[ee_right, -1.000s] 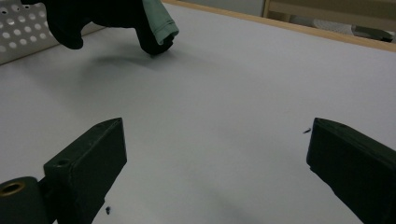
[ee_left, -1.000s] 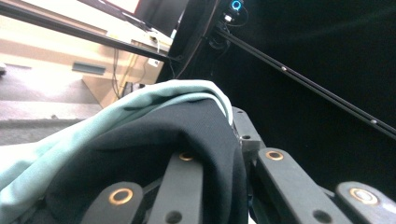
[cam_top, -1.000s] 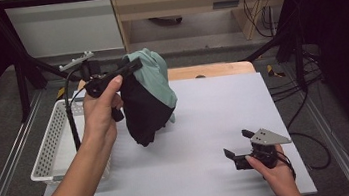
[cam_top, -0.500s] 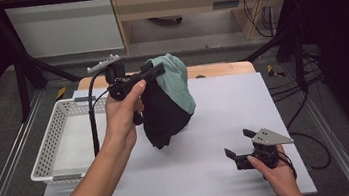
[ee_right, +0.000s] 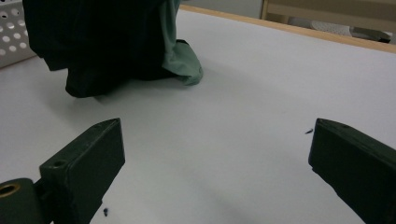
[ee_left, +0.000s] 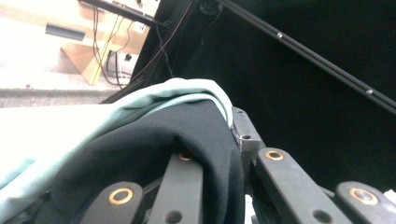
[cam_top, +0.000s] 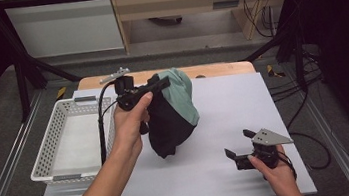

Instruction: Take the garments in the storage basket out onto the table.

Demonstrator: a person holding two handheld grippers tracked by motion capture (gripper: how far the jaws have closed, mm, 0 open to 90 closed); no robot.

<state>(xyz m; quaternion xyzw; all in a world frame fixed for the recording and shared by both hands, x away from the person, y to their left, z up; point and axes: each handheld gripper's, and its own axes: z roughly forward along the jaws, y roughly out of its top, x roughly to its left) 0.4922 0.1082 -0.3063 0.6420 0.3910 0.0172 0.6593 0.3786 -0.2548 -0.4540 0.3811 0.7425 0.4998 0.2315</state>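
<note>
Garment (cam_top: 171, 111), black with mint-green lining, hung bunched from my left claw (cam_top: 153, 88), jaws pinched tight on fabric near top edge. Left gripper view had black cloth (ee_left: 154, 149) wedged right between jaws, green layer draped over far side. Lower hem sagged below claw, touching white table (cam_top: 224, 107), over middle of it. White basket (cam_top: 52, 143) sat just left of that claw, apart from cloth. Right claw (cam_top: 239, 153) rested low near front right, jaws spread wide, nothing between them, garment well ahead of it.

bare table (cam_top: 225, 117) right of garment (cam_top: 172, 113), basket (cam_top: 49, 143) perhaps blocking left
</note>
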